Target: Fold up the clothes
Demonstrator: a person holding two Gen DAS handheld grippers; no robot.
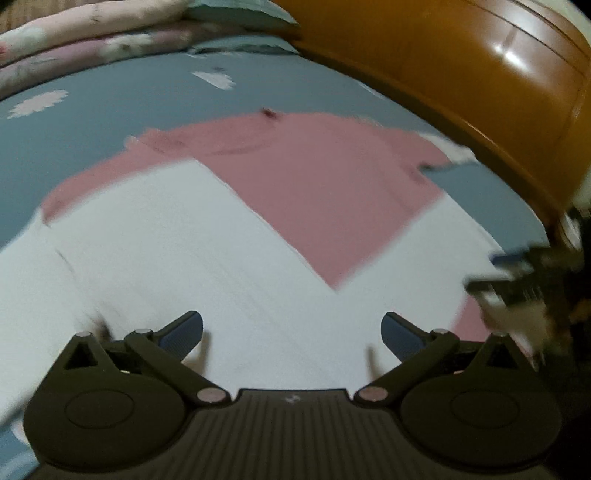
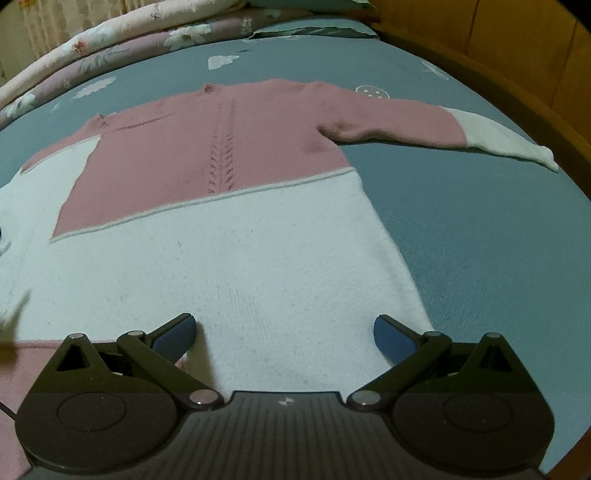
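right gripper (image 2: pixel 284 332) at frame bottom, fingers apart over pink-and-white sweater (image 2: pixel 229 236), left gripper (image 1: pixel 291 332) likewise spread, empty, one sleeve (image 2: pixel 443 129) stretched upper right on blue bedsheet (image 2: pixel 480 229)

One pink-and-white sweater (image 2: pixel 207 192) is seen spread on one bed (image 2: pixel 480 229). Two folded floral quilts (image 2: pixel 122 44) are counted at the far left, with two pillows (image 2: pixel 314 31) beside them. Two grippers are counted, the left gripper (image 1: pixel 291 332) and the right gripper (image 2: pixel 284 334).

Sweater (image 2: pixel 229 221) flat on bed (image 2: pixel 480 221); quilts (image 2: pixel 110 40) behind.
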